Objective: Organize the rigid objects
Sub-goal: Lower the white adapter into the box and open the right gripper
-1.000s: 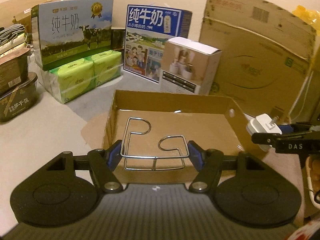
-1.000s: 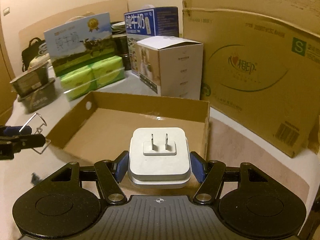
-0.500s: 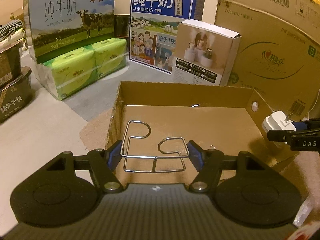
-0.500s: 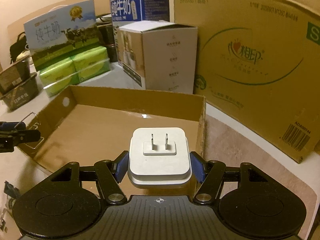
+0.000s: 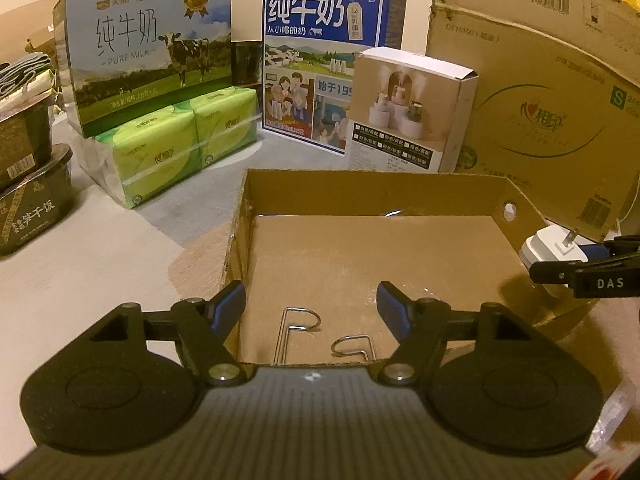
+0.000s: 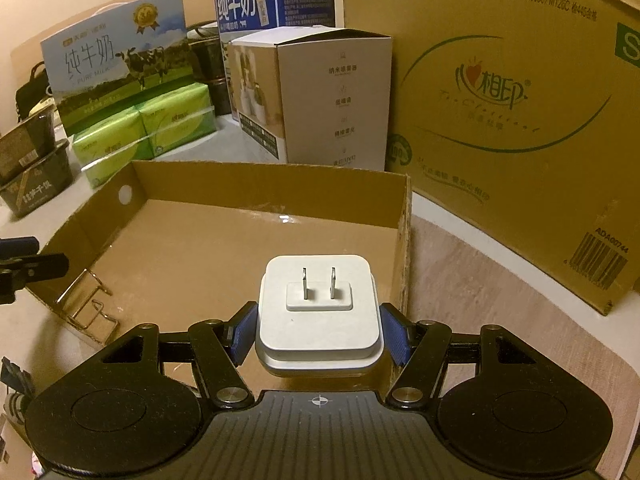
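Note:
A shallow cardboard tray [image 5: 372, 196] lies straight ahead of both grippers. The bent wire rack [image 5: 285, 336] rests on the tray floor at its near left corner, and the right wrist view shows the same wire rack [image 6: 86, 304] by the left wall. My left gripper [image 5: 311, 304] hovers above it with jaws opening and nothing touching the blue pads. My right gripper [image 6: 319, 334] is shut on a white plug adapter [image 6: 319, 312], prongs facing up, held over the tray's near right corner. In the left wrist view the adapter [image 5: 550, 246] shows at the right wall.
Behind the tray stand two milk cartons [image 5: 148, 52] [image 5: 320, 64], green tissue packs [image 5: 176, 144], a humidifier box [image 5: 404, 112] and a large cardboard carton [image 5: 540, 92]. Dark food tubs [image 5: 32, 200] sit at the far left.
The left gripper's jaws have spread and let go of the wire rack, which now lies on the tray floor. The right gripper still grips the adapter, now lower over the tray.

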`<state>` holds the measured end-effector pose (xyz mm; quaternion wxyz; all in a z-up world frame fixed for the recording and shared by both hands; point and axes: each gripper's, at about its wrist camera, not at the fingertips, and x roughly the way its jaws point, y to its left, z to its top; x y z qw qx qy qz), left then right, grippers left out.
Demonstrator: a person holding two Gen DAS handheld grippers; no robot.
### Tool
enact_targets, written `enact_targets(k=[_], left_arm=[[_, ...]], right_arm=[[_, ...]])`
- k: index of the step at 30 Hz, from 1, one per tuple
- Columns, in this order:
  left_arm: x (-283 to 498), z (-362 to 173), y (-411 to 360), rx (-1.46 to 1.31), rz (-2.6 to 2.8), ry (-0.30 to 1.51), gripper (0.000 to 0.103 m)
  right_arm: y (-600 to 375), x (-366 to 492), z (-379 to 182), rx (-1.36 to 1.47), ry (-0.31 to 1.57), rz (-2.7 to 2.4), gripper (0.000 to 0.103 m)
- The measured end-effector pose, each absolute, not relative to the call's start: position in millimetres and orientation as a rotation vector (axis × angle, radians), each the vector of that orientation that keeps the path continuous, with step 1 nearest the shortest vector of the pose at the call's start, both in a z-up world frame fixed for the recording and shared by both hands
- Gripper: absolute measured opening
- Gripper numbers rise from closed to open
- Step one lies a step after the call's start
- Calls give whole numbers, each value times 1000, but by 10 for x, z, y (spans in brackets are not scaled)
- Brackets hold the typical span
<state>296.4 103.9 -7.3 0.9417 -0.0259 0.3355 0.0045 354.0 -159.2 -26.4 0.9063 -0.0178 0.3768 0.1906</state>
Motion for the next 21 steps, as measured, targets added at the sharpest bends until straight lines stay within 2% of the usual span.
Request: enact_targets(k=[13,15,16,17,21], left_arm=[[2908,2,1012,-55,7,676,69],[2893,20,1014,-55,13,674,70],[2882,29,1015,-56,16,674,72],[2862,37,1016,-58,21,673,76],[2728,79,1023,-67,30,667,79]], right_arm=[[-1630,3535,-229,7,770,392,64],[-1650,3532,-216,18,758,406,69],[-1666,3512,-199,26,745,400,81],[-1686,3486,-182,36,731,393,84],[-1778,3351,-107,75,729,381,85]])
